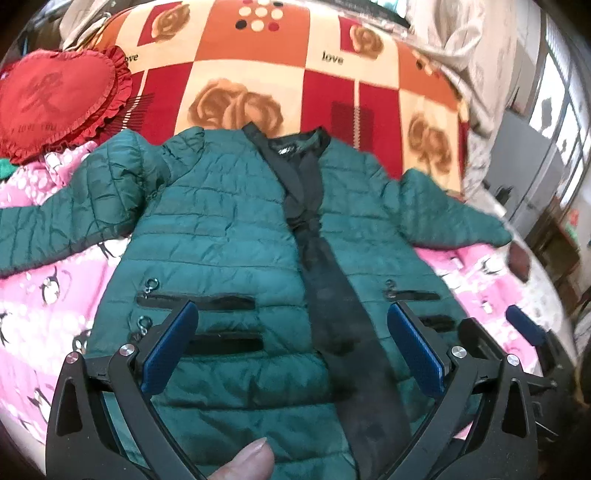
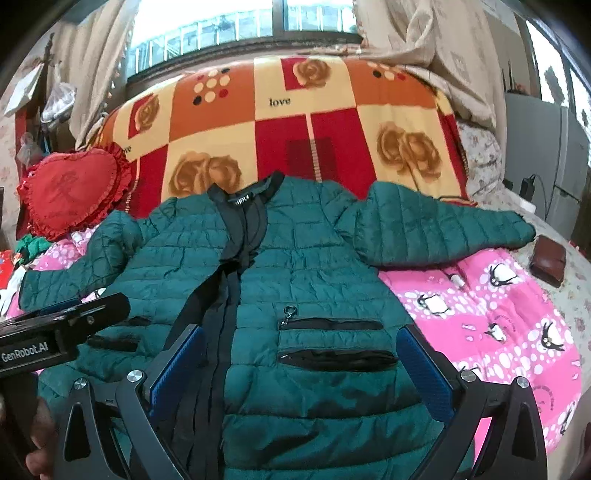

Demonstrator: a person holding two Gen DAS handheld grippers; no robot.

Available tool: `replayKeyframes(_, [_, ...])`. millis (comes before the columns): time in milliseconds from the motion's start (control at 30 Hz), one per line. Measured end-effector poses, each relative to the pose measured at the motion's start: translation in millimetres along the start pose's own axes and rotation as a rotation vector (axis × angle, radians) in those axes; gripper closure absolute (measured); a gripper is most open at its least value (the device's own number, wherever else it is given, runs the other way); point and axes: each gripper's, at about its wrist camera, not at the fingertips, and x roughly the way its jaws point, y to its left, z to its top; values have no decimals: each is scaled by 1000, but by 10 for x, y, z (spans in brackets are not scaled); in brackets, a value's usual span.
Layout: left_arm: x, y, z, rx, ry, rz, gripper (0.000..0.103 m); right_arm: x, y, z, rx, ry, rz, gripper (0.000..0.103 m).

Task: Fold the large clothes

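A dark green quilted puffer jacket (image 1: 236,229) (image 2: 317,280) with a black front placket lies face up, sleeves spread, on a pink penguin-print bedspread (image 2: 491,325) (image 1: 48,280). Beyond its collar lies an orange, red and cream rose-patterned blanket (image 1: 258,59) (image 2: 332,122); beside its left sleeve sits a red heart-shaped frilled cushion (image 1: 55,99) (image 2: 74,192). The left gripper (image 1: 291,354) and right gripper (image 2: 301,373) hover over the jacket's hem, both spread wide, pinching nothing.

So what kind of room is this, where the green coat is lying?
Most likely a bedroom. The green coat is spread flat on a bed with a pink penguin quilt, a heart-shaped red cushion sits near the rose-patterned blanket, and curtains hang by a window behind.
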Motion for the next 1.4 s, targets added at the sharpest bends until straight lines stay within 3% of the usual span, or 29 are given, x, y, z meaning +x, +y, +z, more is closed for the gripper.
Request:
replayKeyframes(200, [150,126,75,-99,-7,9,1,168,-56,48,3,29,-50,1])
replayKeyframes(333, [225,217,61,-151,13,-46,1,289,-138,42,41,88,-87,1])
replayKeyframes(500, [256,281,11,-197,32,-66,1,239,-84,37,21,51,-130,1])
replayKeyframes(1067, [205,507,-60,-321,17,-89,1,278,2,27,-18,72,-141,1])
replayKeyframes(1400, [188,517,-71,-334,8,-86,1,262,43,22,-45,69,-155,1])
